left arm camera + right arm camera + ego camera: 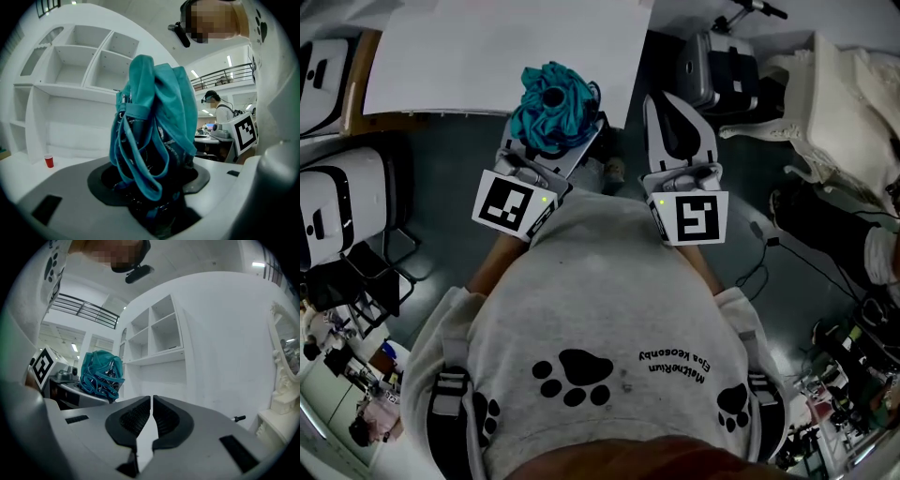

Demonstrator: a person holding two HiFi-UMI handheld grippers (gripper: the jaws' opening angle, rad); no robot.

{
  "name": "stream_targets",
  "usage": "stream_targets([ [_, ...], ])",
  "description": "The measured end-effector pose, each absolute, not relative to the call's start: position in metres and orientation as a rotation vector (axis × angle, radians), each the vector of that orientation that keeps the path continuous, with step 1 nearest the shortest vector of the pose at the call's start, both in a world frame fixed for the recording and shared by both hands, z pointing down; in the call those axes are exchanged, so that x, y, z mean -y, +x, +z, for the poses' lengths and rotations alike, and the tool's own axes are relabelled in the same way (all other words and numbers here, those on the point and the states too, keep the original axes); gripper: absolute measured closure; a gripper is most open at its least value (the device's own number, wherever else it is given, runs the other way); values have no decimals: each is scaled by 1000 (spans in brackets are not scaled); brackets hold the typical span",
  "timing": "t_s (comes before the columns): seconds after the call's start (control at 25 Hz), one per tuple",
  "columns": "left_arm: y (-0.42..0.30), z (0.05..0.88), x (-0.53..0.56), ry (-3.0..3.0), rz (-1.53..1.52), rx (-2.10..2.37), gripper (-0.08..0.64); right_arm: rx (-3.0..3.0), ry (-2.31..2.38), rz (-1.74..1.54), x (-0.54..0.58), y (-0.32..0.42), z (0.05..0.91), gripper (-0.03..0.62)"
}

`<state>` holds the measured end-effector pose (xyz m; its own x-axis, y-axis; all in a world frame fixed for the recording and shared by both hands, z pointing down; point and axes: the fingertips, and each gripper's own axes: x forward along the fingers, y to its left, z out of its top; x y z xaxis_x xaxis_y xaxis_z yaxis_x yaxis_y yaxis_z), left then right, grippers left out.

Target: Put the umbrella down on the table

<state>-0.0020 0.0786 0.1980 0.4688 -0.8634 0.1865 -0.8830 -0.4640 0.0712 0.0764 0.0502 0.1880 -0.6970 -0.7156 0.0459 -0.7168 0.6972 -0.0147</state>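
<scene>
Your left gripper [157, 197] is grasping the folded teal umbrella [154, 117]. Its jaws stand wide apart because the bundle of cloth and ribs between them is thick, and the dark pads press on its lower part from both sides. The umbrella stands almost upright out of the jaws, with loose cloth hanging over them, so I judge that you hold it near one end. In this way the free end can reach the table first.

In the head view the umbrella is in the air and shows against the near edge of the white table [487, 56], partly before the tabletop and partly before the dark floor [441, 159]. It does not lie on the table yet, so the task is not finished.

Your right gripper [151, 420] is clenched on nothing — its two ribbed pads meet and no thing is between them. It is beside the left one, near but apart, and seems only to accompany it; one gripper is enough for such a light thing, I think.

For the next move I would bring the left gripper well over the tabletop and lower it until the umbrella rests on the white surface, and only then release. If you release here at the edge, the umbrella could slide off to the floor — better to go deeper first
</scene>
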Motion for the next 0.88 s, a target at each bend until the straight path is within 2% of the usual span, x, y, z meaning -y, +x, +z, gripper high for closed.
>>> stream_targets([
  [0.2, -11, 227, -63, 2568, 314, 1462, 291, 2859, 1257, 91, -31, 63, 199, 551],
  [0.88, -46, 320, 1, 2570, 345, 1303, 291, 2705, 1221, 204, 14, 21, 306, 551],
])
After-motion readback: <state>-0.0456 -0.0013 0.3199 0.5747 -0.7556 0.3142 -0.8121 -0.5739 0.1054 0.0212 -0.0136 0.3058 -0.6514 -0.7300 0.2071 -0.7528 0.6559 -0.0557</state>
